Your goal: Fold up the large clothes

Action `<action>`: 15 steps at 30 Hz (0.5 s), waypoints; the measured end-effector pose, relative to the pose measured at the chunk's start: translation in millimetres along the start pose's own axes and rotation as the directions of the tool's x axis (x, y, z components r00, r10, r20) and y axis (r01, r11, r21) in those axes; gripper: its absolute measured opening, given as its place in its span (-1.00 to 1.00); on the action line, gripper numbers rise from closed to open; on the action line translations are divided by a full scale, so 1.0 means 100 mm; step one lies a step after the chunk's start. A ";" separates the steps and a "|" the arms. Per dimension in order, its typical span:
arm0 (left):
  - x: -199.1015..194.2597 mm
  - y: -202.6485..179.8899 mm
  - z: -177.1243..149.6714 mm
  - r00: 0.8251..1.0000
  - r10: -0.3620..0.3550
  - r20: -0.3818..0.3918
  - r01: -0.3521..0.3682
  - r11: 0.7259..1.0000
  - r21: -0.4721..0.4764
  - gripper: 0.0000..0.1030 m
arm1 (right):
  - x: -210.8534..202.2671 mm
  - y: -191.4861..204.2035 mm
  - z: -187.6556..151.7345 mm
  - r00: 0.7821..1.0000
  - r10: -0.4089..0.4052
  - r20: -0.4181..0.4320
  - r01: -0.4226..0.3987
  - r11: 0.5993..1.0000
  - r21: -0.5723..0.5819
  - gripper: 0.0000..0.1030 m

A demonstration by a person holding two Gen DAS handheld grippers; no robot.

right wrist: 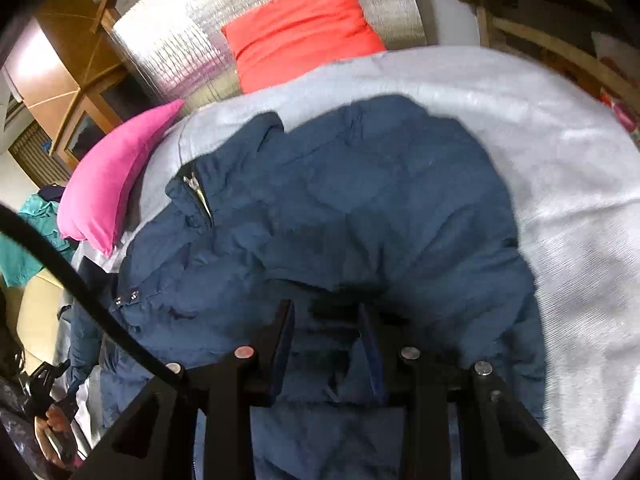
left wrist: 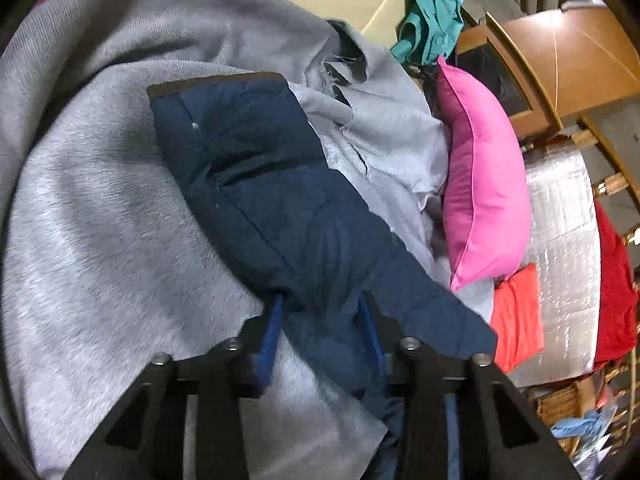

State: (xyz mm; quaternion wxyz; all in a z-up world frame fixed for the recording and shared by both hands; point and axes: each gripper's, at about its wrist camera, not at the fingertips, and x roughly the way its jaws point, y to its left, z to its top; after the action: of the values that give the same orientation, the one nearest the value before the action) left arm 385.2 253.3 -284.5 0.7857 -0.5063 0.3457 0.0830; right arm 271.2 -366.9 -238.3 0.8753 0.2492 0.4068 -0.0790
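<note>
A navy padded jacket (left wrist: 280, 208) lies on a grey blanket (left wrist: 100, 220). In the left wrist view, one long part of it, a sleeve or a side, stretches away from me. My left gripper (left wrist: 322, 304) is shut on the near end of this part, with the fabric bunched between the blue pads (left wrist: 274, 320). In the right wrist view the jacket's body (right wrist: 360, 208) is rumpled, with the collar and zipper (right wrist: 196, 188) at the left. My right gripper (right wrist: 326, 316) is shut on a fold of the jacket at its near edge.
A pink pillow (left wrist: 484, 184) and a coral-red pillow (right wrist: 300, 32) lie beyond the jacket against a silver foil mat (right wrist: 176, 40). A teal garment (left wrist: 432, 8) hangs at the back. Wooden furniture (left wrist: 568, 60) stands to the right. A wicker basket (left wrist: 560, 404) sits low right.
</note>
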 end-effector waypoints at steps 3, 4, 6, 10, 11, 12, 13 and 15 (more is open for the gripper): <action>0.00 -0.06 0.03 1.000 -0.010 0.022 0.009 0.999 0.031 -0.82 | -0.10 -0.08 0.05 0.999 -0.002 0.045 0.002 1.000 0.010 -0.29; -0.02 -0.11 0.02 0.999 -0.010 0.032 0.009 0.999 0.053 -0.83 | -0.12 -0.11 0.07 0.998 -0.004 0.063 0.003 1.000 0.019 -0.29; -0.08 -0.27 -0.01 0.998 -0.010 0.064 0.003 0.994 0.110 -0.86 | -0.20 -0.18 0.09 0.995 -0.018 0.097 0.015 0.999 0.030 -0.29; -0.31 -0.87 -0.23 0.989 -0.094 0.112 0.057 0.954 0.295 -0.90 | -0.32 -0.26 0.13 0.989 -0.019 0.148 0.012 0.999 0.046 -0.29; -0.38 -1.05 -0.35 0.986 -0.125 0.110 0.079 0.932 0.353 -0.90 | -0.31 -0.26 0.15 0.988 -0.019 0.152 0.012 0.999 0.048 -0.29; -0.45 -1.24 -0.49 0.982 -0.158 0.108 0.100 0.905 0.414 -0.90 | -0.32 -0.27 0.16 0.987 -0.020 0.157 0.012 0.999 0.052 -0.29; -0.51 -1.38 -0.61 0.977 -0.184 0.110 0.114 0.879 0.462 -0.91 | -0.34 -0.29 0.16 0.986 -0.021 0.163 0.011 0.998 0.059 -0.29; -0.66 -1.73 -0.98 0.962 -0.258 0.094 0.156 0.795 0.586 -0.91 | -0.36 -0.33 0.18 0.986 -0.022 0.168 0.010 0.997 0.071 -0.29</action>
State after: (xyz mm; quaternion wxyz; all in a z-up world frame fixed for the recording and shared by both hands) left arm 374.0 101.9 -139.8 0.9319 -0.2725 0.2291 -0.0690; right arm 248.3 -406.6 -213.6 0.8966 0.2686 0.3305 -0.1210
